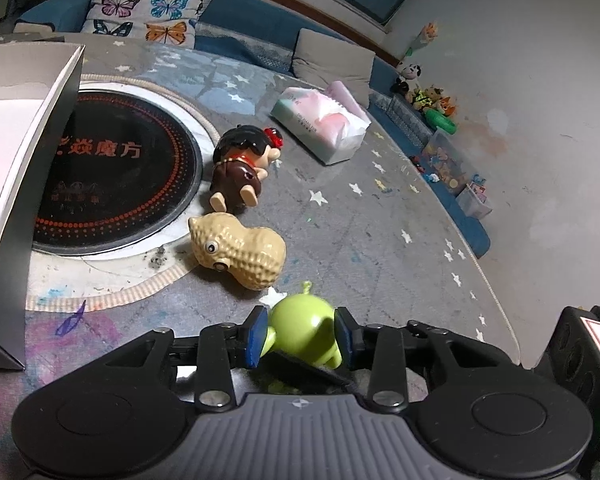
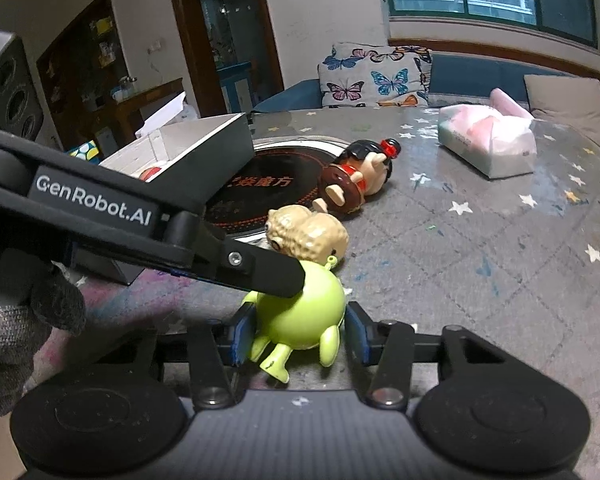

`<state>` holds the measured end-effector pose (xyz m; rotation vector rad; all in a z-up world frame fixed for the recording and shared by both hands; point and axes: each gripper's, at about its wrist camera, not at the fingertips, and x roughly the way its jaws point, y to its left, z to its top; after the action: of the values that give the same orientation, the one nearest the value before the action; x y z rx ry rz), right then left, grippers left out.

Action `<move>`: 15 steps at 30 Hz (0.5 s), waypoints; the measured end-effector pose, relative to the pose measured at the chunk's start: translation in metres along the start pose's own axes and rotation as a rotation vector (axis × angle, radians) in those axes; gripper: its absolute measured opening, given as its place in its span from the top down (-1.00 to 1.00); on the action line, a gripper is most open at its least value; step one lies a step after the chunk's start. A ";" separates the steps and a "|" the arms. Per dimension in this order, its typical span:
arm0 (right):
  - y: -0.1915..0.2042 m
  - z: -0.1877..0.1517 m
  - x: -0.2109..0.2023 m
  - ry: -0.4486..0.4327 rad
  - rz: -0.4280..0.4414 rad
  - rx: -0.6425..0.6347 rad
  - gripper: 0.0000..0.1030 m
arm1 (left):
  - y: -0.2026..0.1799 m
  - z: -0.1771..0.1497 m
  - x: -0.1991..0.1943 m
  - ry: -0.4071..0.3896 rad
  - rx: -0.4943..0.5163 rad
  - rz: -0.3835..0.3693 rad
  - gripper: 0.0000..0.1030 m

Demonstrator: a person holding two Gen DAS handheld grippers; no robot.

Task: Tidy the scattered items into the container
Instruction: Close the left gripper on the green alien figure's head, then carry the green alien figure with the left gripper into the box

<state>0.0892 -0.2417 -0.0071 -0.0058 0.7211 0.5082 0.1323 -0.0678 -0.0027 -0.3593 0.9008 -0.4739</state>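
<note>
Green toy (image 2: 300, 316) betw. both grippers; only right view shows gloved hand (image 2: 28, 320).

Both wrist cameras look down close along their tongs, sharing the green toy (image 1: 300, 322), seemingly from opposite sides.

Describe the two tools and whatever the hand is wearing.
Both tools are matte black linkages with blue pads and a grey ribbed body with two round black discs. The left tool carries white "GenRobot.AI" lettering on its side. The hand wears a grey knit glove.
</note>
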 end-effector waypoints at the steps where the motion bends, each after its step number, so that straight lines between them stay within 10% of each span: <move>1: 0.002 0.000 0.001 0.002 0.000 -0.003 0.05 | 0.000 0.000 -0.001 0.000 -0.001 0.001 0.24; 15: 0.031 0.023 -0.013 -0.063 0.004 -0.066 0.06 | 0.009 0.008 -0.043 -0.079 -0.017 -0.009 0.23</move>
<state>0.0821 -0.2161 0.0236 -0.0499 0.6423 0.5340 0.1181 -0.0366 0.0252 -0.3949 0.8268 -0.4580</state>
